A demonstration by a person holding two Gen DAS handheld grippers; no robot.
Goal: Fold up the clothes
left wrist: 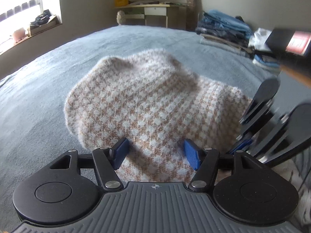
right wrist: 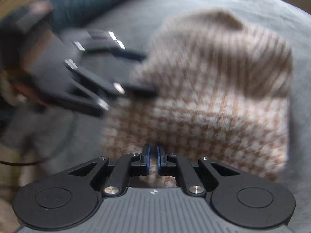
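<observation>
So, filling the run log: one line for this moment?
left gripper: open over sweater | right gripper: shut on sweater | bed

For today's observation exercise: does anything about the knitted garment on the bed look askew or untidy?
Yes. The checked sweater lies bunched on the blue bedspread: its far part humps up in an uneven fold rather than lying flat, and its edges run crooked.

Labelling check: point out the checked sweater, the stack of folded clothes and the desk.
checked sweater (left wrist: 136,101), left wrist view, middle of the knit top face
stack of folded clothes (left wrist: 223,29), left wrist view, blue layers near the top
desk (left wrist: 155,10), left wrist view, white drawer front
</observation>
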